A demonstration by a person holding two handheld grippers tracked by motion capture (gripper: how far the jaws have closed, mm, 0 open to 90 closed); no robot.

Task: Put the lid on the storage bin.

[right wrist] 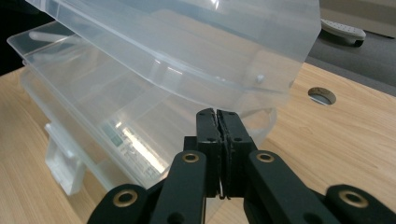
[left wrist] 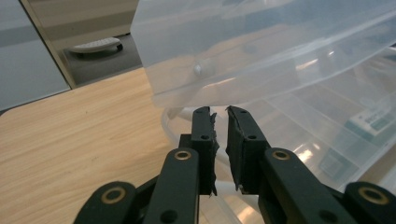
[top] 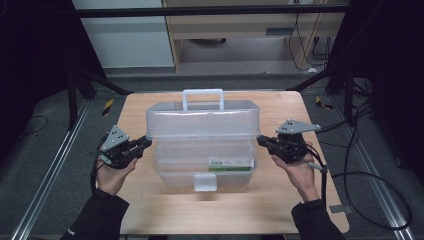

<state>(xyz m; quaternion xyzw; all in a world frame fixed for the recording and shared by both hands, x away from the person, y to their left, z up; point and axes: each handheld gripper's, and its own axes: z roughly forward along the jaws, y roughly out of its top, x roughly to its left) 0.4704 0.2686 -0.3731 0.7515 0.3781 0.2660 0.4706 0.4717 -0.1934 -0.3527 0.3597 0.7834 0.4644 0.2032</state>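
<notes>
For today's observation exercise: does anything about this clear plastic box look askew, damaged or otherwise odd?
The lid of the clear box is half raised, propped from beneath at each end by the left gripper and right gripper. The left gripper's pads look ragged and frayed at the edges. Nothing is spilled.

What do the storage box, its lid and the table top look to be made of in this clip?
The storage box and its raised lid look like translucent, glossy moulded plastic: the contents and table show through, and highlights streak the walls. The white handle seems the same plastic, more opaque. The table looks like light wood or a wood-grain laminate with a matte finish; which one cannot be told.
</notes>
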